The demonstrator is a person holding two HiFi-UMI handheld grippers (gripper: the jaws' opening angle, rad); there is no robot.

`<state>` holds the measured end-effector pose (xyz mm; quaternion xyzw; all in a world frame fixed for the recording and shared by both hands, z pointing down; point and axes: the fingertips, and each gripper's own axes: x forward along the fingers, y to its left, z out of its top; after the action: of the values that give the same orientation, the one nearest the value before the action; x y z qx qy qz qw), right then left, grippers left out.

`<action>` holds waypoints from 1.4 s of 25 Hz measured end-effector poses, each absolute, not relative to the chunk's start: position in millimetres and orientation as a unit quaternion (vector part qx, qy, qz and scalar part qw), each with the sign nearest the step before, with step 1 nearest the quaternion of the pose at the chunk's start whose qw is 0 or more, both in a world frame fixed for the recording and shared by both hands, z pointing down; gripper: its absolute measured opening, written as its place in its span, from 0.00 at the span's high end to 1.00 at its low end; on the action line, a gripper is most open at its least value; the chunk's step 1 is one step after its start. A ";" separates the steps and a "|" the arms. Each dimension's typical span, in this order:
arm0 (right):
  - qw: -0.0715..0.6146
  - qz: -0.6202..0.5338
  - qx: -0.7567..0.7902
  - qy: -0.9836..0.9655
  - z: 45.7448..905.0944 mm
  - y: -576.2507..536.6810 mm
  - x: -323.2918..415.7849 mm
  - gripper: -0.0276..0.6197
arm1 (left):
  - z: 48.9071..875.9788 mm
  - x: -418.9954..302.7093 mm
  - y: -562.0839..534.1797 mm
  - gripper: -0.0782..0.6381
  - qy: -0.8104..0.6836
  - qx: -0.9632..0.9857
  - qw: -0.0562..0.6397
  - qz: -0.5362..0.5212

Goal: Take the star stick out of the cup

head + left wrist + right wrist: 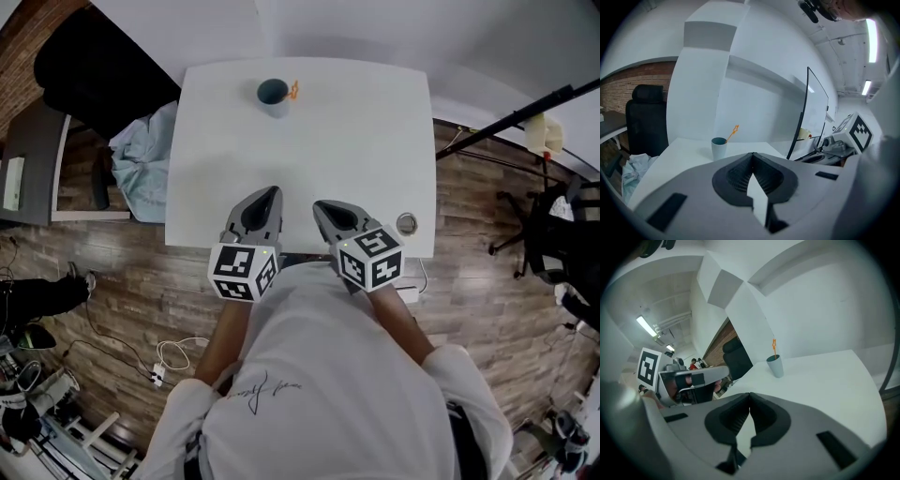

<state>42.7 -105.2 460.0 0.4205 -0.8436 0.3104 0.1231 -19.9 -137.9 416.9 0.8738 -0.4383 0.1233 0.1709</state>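
A pale blue cup (273, 96) stands near the far edge of the white table (300, 159), with an orange star stick (293, 90) leaning out of it to the right. The same cup (719, 148) and star stick (732, 131) show far ahead in the left gripper view, and the cup (776, 365) with the star stick (774, 347) also in the right gripper view. My left gripper (272, 194) and right gripper (320, 207) hover side by side over the table's near edge, both shut and empty, far from the cup.
A small round metal object (406, 223) lies at the table's near right corner. A black chair (94, 70) and a light blue cloth (141, 164) sit left of the table. A tripod leg (516, 117) crosses at the right. Cables lie on the wooden floor.
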 end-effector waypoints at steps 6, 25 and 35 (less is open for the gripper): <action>0.120 0.306 0.432 -0.840 458.4 -121.3 48.5 0.94 | 417.0 -14.7 -146.5 0.89 -0.431 0.876 0.179 0.120; 0.110 0.250 0.438 -0.857 453.7 -186.6 36.7 0.94 | 433.9 -23.8 -144.6 0.89 -0.440 0.861 0.229 0.111; 0.112 0.239 0.441 -0.858 456.5 -221.9 31.6 0.93 | 441.2 -31.1 -149.8 0.89 -0.456 0.847 0.248 0.112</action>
<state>31.6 -221.9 456.5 0.4409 -0.8580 0.2386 0.1118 -31.1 -149.8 441.2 0.8474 -0.4562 0.1117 0.2478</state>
